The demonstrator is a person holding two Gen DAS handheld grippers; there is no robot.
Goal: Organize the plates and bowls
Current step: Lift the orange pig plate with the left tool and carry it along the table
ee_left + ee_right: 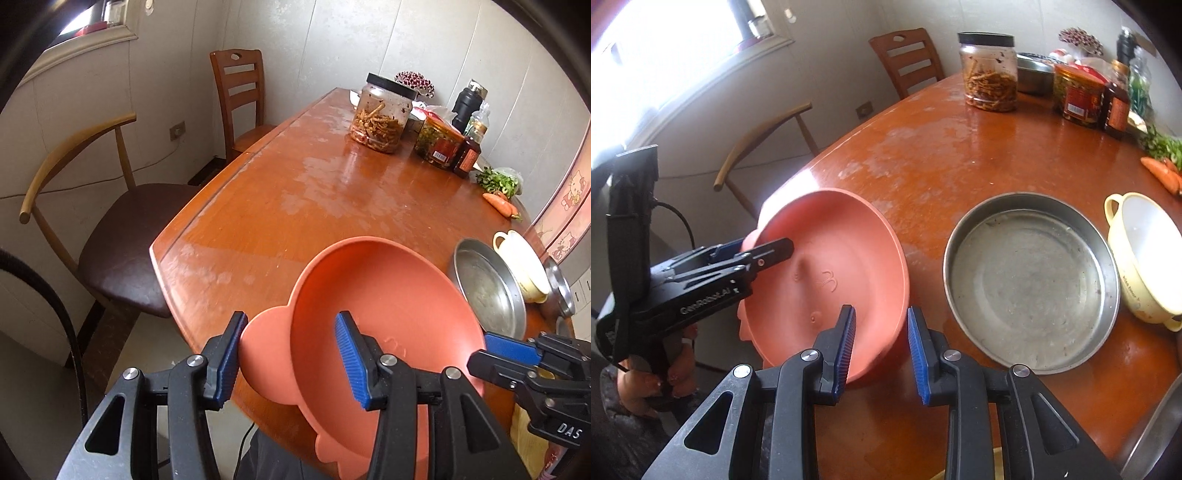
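Where the glossy wooden table (295, 192) runs toward the pale panelled wall, I see a jar (382, 112) of pickles and bottles at the far end, with two chairs beside it. My left gripper (288, 358) pinches the rim of the pink bowl (388, 306), one pad inside and one outside, tilting it over the table's near edge. Just beside that bowl sits the steel pan (1030, 280), then a cream cup (1145, 258). My right gripper (881, 354) is pressed together, empty, at the bowl's near rim.
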